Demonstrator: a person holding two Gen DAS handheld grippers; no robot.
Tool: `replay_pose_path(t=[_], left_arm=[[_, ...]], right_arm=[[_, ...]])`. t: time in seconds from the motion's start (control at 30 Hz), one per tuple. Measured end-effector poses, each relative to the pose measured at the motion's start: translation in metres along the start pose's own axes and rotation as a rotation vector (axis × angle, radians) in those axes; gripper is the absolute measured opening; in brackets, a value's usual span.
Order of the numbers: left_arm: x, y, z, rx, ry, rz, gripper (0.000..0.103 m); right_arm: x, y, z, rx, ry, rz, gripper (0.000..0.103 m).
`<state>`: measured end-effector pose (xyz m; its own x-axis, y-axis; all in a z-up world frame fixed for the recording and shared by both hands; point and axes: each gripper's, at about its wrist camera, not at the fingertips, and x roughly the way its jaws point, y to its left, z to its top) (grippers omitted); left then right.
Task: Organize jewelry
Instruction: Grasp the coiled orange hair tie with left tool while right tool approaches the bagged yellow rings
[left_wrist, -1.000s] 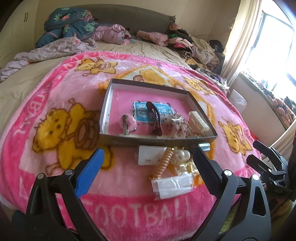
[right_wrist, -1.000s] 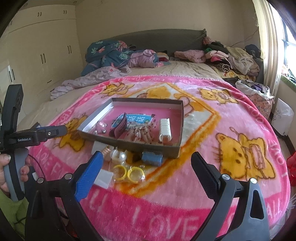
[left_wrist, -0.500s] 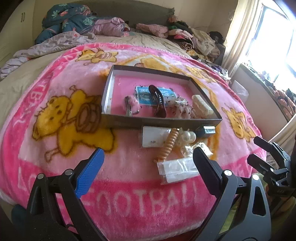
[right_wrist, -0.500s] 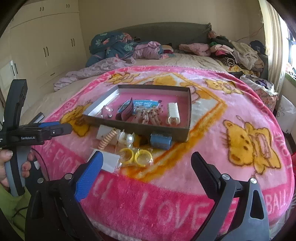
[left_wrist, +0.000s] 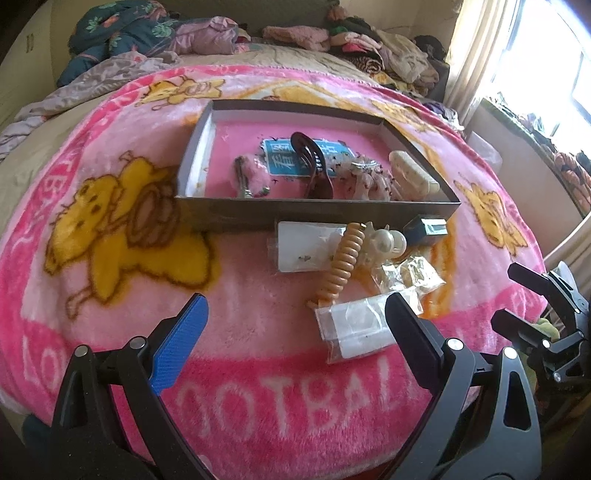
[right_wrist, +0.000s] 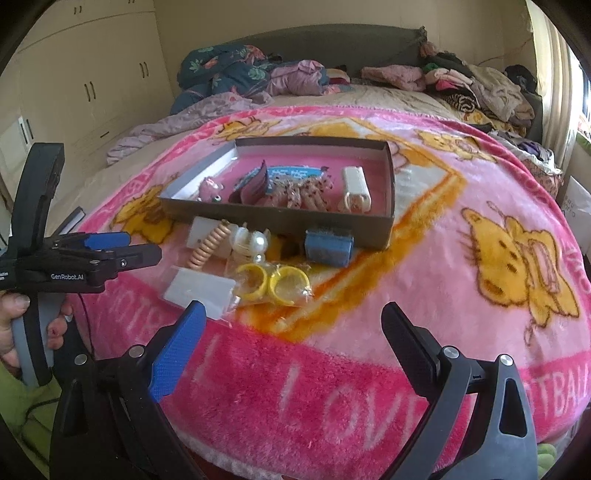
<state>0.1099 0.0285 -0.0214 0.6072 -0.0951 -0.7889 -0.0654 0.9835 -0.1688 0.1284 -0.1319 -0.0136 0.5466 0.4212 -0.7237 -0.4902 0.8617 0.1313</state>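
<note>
Both grippers (left_wrist: 295, 321) (right_wrist: 291, 325) wide, empty | nearer loose jewelry (left_wrist: 341, 258) than before

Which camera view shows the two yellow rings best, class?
The right wrist view: the yellow rings lie in plain sight, side by side on the blanket in front of the box. In the left wrist view they cannot be made out among crinkled plastic packets.

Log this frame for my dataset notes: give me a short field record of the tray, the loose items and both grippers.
surface: pink blanket on a bed
tray: holds hair clip, blue card, white clip
loose, in front of tray: spiral tie, pearl clip, yellow rings, blue box, clear bags
left gripper: open, empty, above blanket
right gripper: open, empty
</note>
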Motion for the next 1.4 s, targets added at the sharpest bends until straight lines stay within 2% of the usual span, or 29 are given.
replay_pose_path(t=[0.1, 0.2, 0.27, 0.33, 0.53, 0.7, 0.73, 0.77, 1.07, 1.27, 1.3, 1.33, 1.4], left_arm=[[0.008, -0.005, 0.004, 0.014, 0.007, -0.005, 0.081], [0.017, -0.010, 0.008, 0.029, 0.025, -0.015, 0.068], [0.024, -0.013, 0.009, 0.039, 0.036, -0.020, 0.050], [0.032, -0.018, 0.011, 0.049, 0.054, -0.031, 0.043], [0.050, -0.024, 0.013, 0.069, 0.084, -0.020, 0.041], [0.058, -0.023, 0.013, 0.085, 0.102, -0.017, 0.027], [0.060, -0.023, 0.013, 0.090, 0.104, -0.013, 0.019], [0.060, -0.023, 0.013, 0.092, 0.105, -0.014, 0.016], [0.043, -0.014, 0.014, 0.066, 0.062, -0.038, 0.014], [0.030, -0.001, 0.018, 0.028, 0.032, -0.048, 0.014], [0.029, 0.000, 0.018, 0.024, 0.029, -0.049, 0.014], [0.028, 0.002, 0.019, 0.018, 0.025, -0.049, 0.014], [0.025, 0.005, 0.020, 0.007, 0.018, -0.049, 0.014]], right_arm=[[0.011, -0.008, -0.002, 0.013, 0.018, -0.011, 0.095], [0.022, -0.013, -0.005, 0.021, 0.035, -0.027, 0.095], [0.028, -0.015, -0.006, 0.024, 0.048, -0.028, 0.095], [0.034, -0.015, -0.007, 0.014, 0.056, -0.031, 0.095], [0.053, -0.010, -0.010, -0.039, 0.078, -0.043, 0.095], [0.066, -0.005, -0.010, -0.060, 0.095, -0.034, 0.095], [0.069, -0.003, -0.010, -0.066, 0.099, -0.028, 0.095], [0.071, 0.000, -0.010, -0.073, 0.100, -0.022, 0.095], [0.085, 0.018, -0.003, -0.101, 0.101, 0.006, 0.095], [0.095, 0.027, 0.001, -0.100, 0.092, -0.007, 0.095], [0.096, 0.027, 0.001, -0.093, 0.089, -0.008, 0.092], [0.096, 0.027, 0.002, -0.091, 0.086, -0.011, 0.084], [0.097, 0.028, 0.002, -0.096, 0.082, -0.014, 0.082]])
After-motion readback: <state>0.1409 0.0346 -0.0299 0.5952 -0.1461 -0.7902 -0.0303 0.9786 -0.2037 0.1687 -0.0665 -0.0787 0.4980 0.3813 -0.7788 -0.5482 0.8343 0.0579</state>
